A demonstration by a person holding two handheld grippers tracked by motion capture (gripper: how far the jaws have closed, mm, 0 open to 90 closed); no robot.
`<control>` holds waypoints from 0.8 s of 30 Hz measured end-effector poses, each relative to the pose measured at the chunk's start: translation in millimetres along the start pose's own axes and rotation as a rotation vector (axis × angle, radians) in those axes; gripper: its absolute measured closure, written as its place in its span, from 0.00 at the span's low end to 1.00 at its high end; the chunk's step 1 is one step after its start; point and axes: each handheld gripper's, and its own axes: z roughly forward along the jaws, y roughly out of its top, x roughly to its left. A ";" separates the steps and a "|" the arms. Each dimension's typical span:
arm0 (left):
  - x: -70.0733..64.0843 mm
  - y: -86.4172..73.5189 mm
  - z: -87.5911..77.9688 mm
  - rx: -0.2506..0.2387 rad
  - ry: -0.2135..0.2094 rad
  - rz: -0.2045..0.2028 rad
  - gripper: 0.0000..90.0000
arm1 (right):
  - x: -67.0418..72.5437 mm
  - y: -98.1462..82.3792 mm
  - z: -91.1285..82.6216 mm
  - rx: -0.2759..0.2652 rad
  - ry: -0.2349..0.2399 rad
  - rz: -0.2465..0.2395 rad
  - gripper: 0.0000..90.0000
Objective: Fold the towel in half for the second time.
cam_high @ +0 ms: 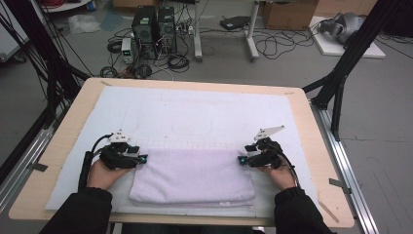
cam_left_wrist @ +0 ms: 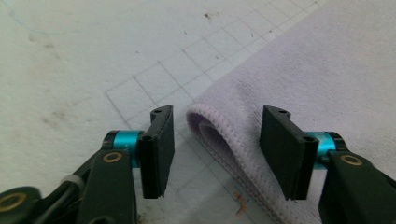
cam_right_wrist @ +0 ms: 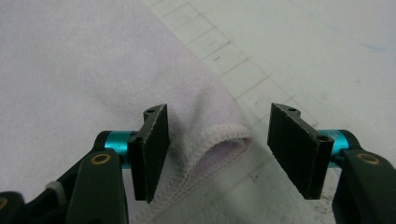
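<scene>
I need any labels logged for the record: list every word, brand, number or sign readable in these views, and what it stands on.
None can be read.
The towel, the white mat with its pencilled grid, and both grippers carry no text.
The computer towers and cardboard box on the floor are too small and blurred to show lettering.

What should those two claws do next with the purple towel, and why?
Probably draw both back. The left gripper and right gripper stand open at the folded towel's far corners, pads clear of the cloth, which lies flat, so the fold looks finished.

Pale lilac towel [cam_high: 192, 178] lies folded flat; stitched corners slightly lifted.
</scene>
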 end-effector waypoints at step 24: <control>12.9 78.9 -21.0 -0.175 0.162 0.046 0.91 | -7.5 61.4 -24.0 -0.114 -0.087 -0.056 0.90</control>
